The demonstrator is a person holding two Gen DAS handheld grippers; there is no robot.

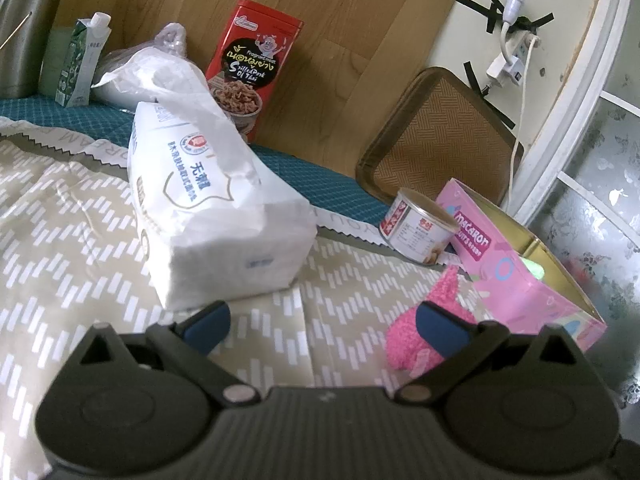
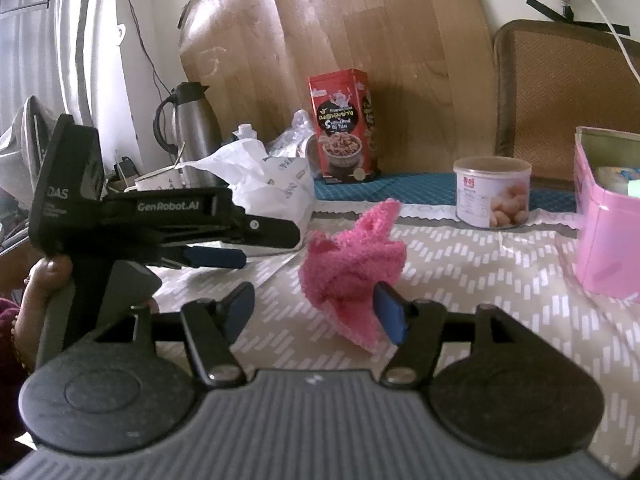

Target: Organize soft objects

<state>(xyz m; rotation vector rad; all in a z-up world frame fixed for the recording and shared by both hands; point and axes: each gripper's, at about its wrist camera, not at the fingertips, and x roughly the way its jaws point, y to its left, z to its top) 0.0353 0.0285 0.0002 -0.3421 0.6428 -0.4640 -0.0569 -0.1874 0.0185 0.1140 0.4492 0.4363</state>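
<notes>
Right claw (image 2: 316,314): jaws spread, blue pads well apart; the pink sock (image 2: 354,264) lies crumpled on the cloth (image 2: 480,280), its near edge against the right-hand pad at 3 o'clock, the left pad clear of it, nothing pinched

Left claw (image 1: 324,320): jaws spread, nothing between the pads; seen from the right wrist it juts in from 9 o'clock, level over the cloth, a hand (image 2: 44,280) gripping its handle

Sock, left-wrist view (image 1: 424,336): at 3 o'clock of the left claw, partly behind its right pad, just beside the pink tin (image 1: 520,276)

Pink tin: open-topped, lettered "macaron", at 2 o'clock of the left claw; a pale green item (image 1: 534,270) shows inside, kind not clear

Tissue pack (image 1: 208,208): white, plastic wrap loose at its far end, at 11 o'clock of the left claw, resting on the cloth

Can (image 1: 420,228): small, lying tilted in the left-wrist view, touching the pink tin's far corner, at 1 o'clock

Red tin (image 1: 252,68): upright on the teal mat (image 1: 304,164), against the wood board (image 1: 320,20), at 12 o'clock

Carton (image 1: 78,64): green, capped, upright, far at 10 o'clock

Flask (image 2: 192,136): steel, black handle, at 11 o'clock in the right-wrist view

Woven tray (image 1: 440,136): leaning on the wall at 1 o'clock
</notes>
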